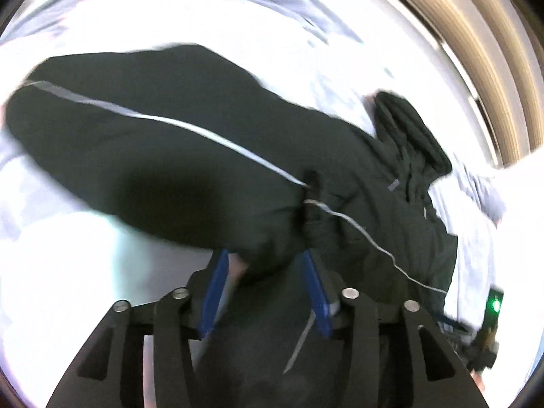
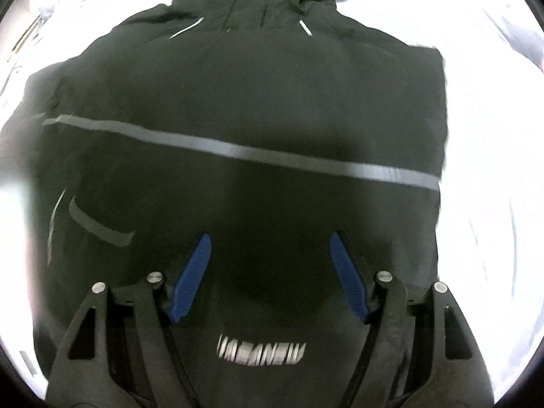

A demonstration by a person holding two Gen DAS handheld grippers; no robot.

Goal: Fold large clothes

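A black hooded jacket [image 2: 258,95] lies spread on a white sheet [image 2: 493,136], its hood at the top of the right wrist view. A grey band [image 2: 238,151] crosses it and silver lettering [image 2: 261,353] shows near the bottom. My right gripper [image 2: 270,236] hovers over the jacket's lower middle, open, with nothing between its blue pads. In the left wrist view the jacket [image 1: 170,136] runs across the blurred picture with a thin white stripe [image 1: 210,132]. My left gripper [image 1: 264,255] stands at its near edge, jaws apart, with a fold of black cloth between the pads and a gap beside the left pad.
The white sheet [image 1: 68,289] surrounds the jacket on all sides. A tan wooden surface [image 1: 476,34] runs along the upper right of the left wrist view. A small dark device with a green light [image 1: 496,306] sits at that view's right edge. A thin white cord [image 1: 374,241] trails over the jacket.
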